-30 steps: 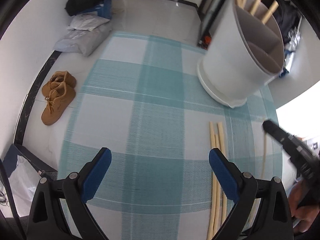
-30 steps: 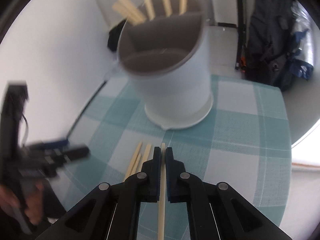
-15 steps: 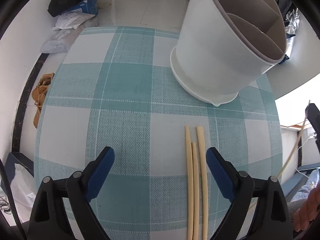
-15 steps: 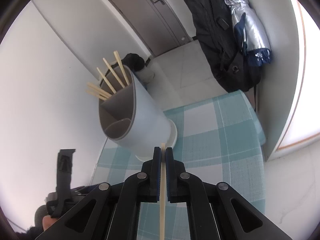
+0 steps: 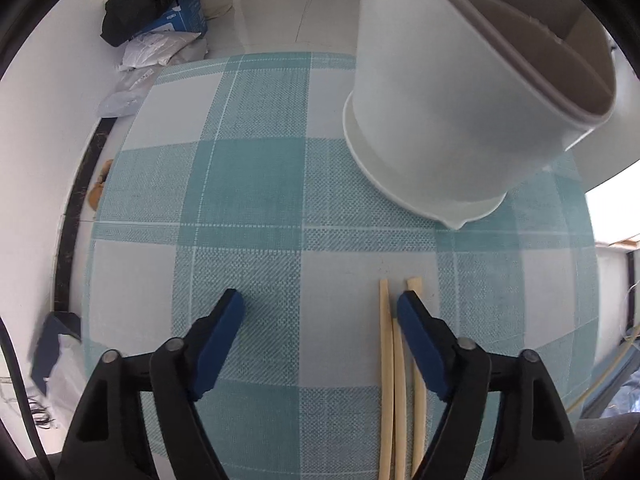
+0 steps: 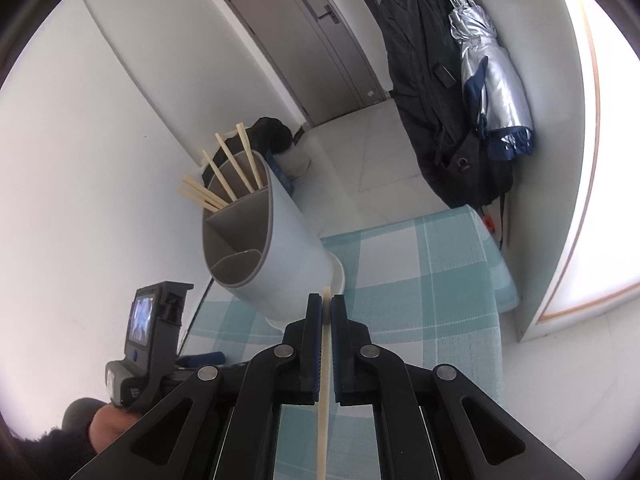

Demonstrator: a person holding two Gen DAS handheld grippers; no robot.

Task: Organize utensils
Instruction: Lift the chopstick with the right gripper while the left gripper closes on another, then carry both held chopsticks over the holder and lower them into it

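Note:
Three pale chopsticks (image 5: 386,360) lie side by side on the teal checked tablecloth (image 5: 240,200). My left gripper (image 5: 320,306) points down over them, its jaws closing. Two chopsticks lie between the jaws beside the right pad (image 5: 412,320), untouched; the third runs under that finger. The white divided utensil holder (image 5: 440,100) stands just beyond. In the right wrist view my right gripper (image 6: 326,306) is shut on one chopstick (image 6: 325,344), held in the air short of the holder (image 6: 272,248). Several chopsticks (image 6: 228,176) stand in its far compartment.
The left hand-held gripper (image 6: 156,340) and the hand (image 6: 108,420) holding it sit at the lower left of the right wrist view. Bags and a blue box (image 5: 160,12) lie on the floor. A dark coat (image 6: 432,80) and silver umbrella (image 6: 492,80) hang near the door (image 6: 312,40).
My left gripper has slid over the lying chopsticks and its jaws have narrowed. The right gripper has lifted its chopstick off the table and tilted upward, then held still.

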